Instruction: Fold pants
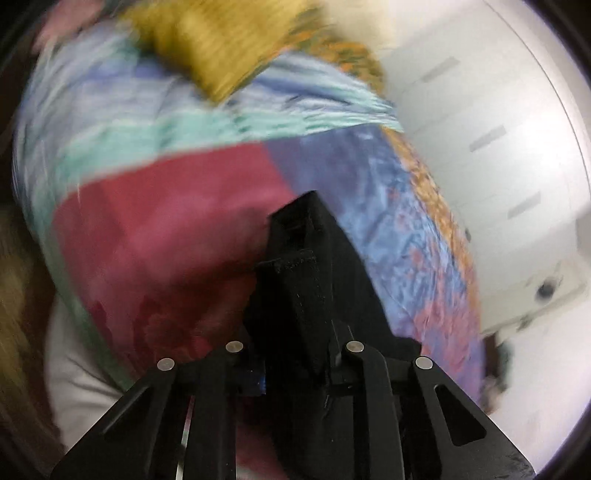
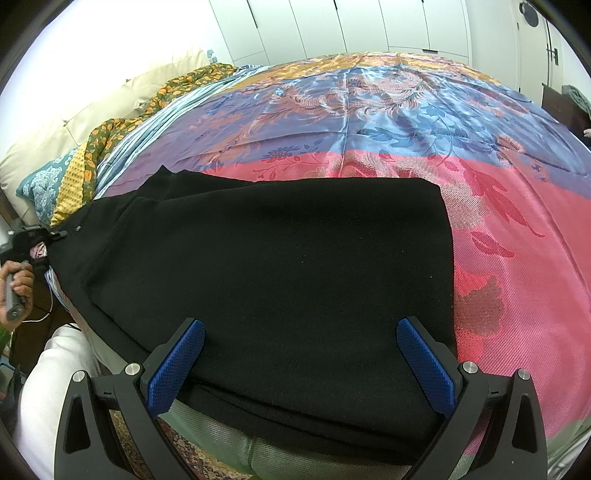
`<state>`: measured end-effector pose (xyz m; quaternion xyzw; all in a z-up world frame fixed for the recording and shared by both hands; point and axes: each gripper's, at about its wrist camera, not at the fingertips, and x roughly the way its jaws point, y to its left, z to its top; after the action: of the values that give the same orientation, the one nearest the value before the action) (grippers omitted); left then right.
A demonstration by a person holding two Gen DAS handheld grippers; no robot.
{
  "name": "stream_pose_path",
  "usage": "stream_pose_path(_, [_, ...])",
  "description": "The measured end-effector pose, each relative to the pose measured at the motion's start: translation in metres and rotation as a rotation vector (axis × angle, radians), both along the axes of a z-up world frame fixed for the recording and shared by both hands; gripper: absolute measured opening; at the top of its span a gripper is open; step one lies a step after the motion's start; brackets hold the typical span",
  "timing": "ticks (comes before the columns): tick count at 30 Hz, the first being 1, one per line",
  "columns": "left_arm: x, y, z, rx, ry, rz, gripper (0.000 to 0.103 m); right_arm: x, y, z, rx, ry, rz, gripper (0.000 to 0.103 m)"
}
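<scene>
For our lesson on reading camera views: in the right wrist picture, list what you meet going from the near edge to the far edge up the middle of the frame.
right gripper → black pants → pink band of the bedspread → blue floral band → orange border → white wardrobe doors.

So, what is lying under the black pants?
The black pants lie on a satin bedspread, with pink, blue and green parts showing around them. Its pattern directly beneath is covered, as is anything lying there.
</scene>
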<state>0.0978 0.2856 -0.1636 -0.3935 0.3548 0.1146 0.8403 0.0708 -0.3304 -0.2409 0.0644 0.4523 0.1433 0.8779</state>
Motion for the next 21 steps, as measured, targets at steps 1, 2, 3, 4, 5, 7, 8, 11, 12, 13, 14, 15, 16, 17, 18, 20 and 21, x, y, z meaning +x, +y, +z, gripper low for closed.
stream_pose_path(1, [0.000, -0.013, 0.015, 0.068, -0.004, -0.026, 0.019, 0.000, 0.000, 0.000, -0.001, 0.000, 0.001, 0.103])
stream_pose_path(2, [0.000, -0.031, 0.034, 0.157, -0.008, -0.062, 0.019, -0.001, 0.001, 0.000, -0.001, 0.000, 0.000, 0.103])
stream_pose_path(3, [0.000, -0.061, 0.057, 0.300, -0.011, -0.121, 0.019, 0.000, 0.000, 0.000, -0.001, 0.000, -0.001, 0.103])
stream_pose_path(4, [0.000, -0.079, 0.068, 0.381, -0.013, -0.155, 0.019, -0.001, 0.001, 0.000, -0.001, 0.000, -0.001, 0.103])
stream_pose_path(5, [0.003, -0.108, 0.082, 0.503, -0.018, -0.210, 0.019, 0.000, 0.001, 0.000, -0.002, 0.000, -0.001, 0.103])
stream_pose_path(7, [0.004, -0.171, 0.098, 0.717, -0.043, -0.331, 0.019, -0.001, 0.001, 0.000, -0.001, 0.000, -0.001, 0.103])
stream_pose_path(8, [0.006, -0.203, 0.099, 0.807, -0.051, -0.397, 0.019, 0.000, 0.000, 0.000, -0.002, 0.001, -0.001, 0.103])
stream_pose_path(11, [0.006, -0.298, 0.075, 1.010, -0.076, -0.606, 0.019, -0.001, 0.000, 0.000, -0.002, 0.000, 0.000, 0.103])
stream_pose_path(12, [0.006, -0.314, 0.066, 1.021, -0.074, -0.648, 0.020, 0.000, 0.000, 0.000, -0.004, 0.001, 0.000, 0.103])
stream_pose_path(13, [0.008, -0.335, 0.051, 1.016, -0.064, -0.712, 0.020, 0.000, 0.000, 0.000, -0.005, 0.000, 0.001, 0.103])
stream_pose_path(14, [0.011, -0.353, 0.035, 0.995, -0.044, -0.775, 0.022, 0.000, -0.001, 0.000, -0.007, -0.001, 0.001, 0.103])
stream_pose_path(15, [0.012, -0.370, 0.017, 0.972, -0.011, -0.842, 0.029, 0.000, -0.001, -0.001, -0.008, -0.001, 0.002, 0.103])
stream_pose_path(16, [0.015, -0.390, -0.007, 0.955, 0.044, -0.929, 0.036, 0.000, -0.001, -0.001, -0.010, -0.003, 0.002, 0.103])
stream_pose_path(17, [0.014, -0.405, -0.022, 0.964, 0.082, -0.984, 0.046, 0.000, -0.001, 0.000, -0.013, -0.004, 0.003, 0.103])
stream_pose_path(18, [0.010, -0.414, -0.031, 1.002, 0.094, -0.999, 0.047, 0.001, -0.002, 0.000, -0.015, -0.005, 0.004, 0.103])
stream_pose_path(20, [-0.008, -0.425, -0.028, 1.085, 0.060, -0.987, 0.057, 0.000, -0.002, 0.001, -0.021, -0.005, 0.005, 0.103])
stream_pose_path(21, [-0.015, -0.422, -0.017, 1.049, 0.029, -1.003, 0.068, 0.000, -0.003, 0.002, -0.020, -0.005, 0.012, 0.103])
